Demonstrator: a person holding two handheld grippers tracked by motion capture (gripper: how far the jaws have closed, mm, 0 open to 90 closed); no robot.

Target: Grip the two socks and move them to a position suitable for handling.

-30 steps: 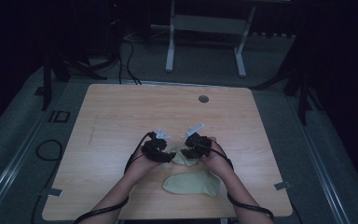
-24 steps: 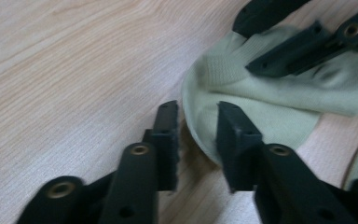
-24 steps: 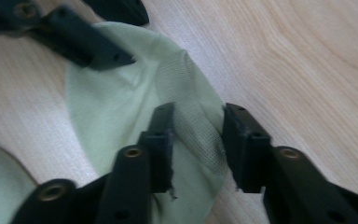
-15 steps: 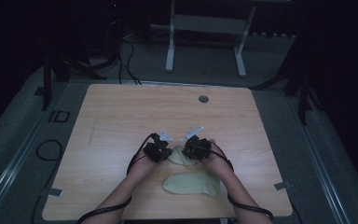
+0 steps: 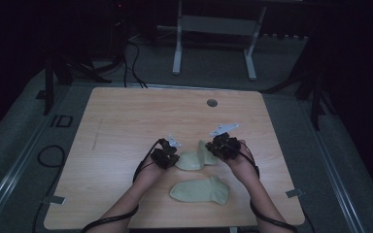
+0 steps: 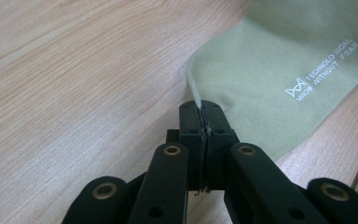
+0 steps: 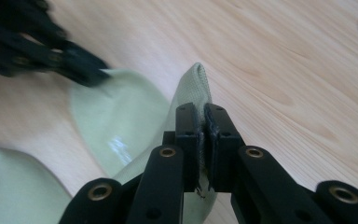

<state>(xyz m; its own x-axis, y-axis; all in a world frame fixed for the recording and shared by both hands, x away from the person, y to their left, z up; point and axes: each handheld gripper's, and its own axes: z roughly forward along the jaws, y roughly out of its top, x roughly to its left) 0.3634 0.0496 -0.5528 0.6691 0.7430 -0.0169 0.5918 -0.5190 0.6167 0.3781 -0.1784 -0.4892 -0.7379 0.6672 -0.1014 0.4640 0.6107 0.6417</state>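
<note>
Two pale green socks lie on the wooden table [image 5: 126, 121]. The far sock [image 5: 194, 159] is stretched between both grippers. My left gripper [image 5: 167, 156] is shut on its toe edge; in the left gripper view the sock [image 6: 279, 79] carries white lettering and its hem is pinched at the left gripper [image 6: 204, 109]. My right gripper [image 5: 222, 145] is shut on the cuff end, and the sock [image 7: 121, 121] rises in a fold at the right gripper [image 7: 200, 116]. The near sock [image 5: 200, 190] lies flat by the front edge between the person's forearms.
A round grommet hole [image 5: 212, 103] sits near the table's far edge. Beyond the table stands a white frame [image 5: 213, 29], with cables on the dark floor. In the right gripper view the left gripper [image 7: 42, 46] shows blurred at the upper left.
Both grippers have drawn apart, the right one moving rightward, pulling the far sock out between them. The near sock has not moved.
</note>
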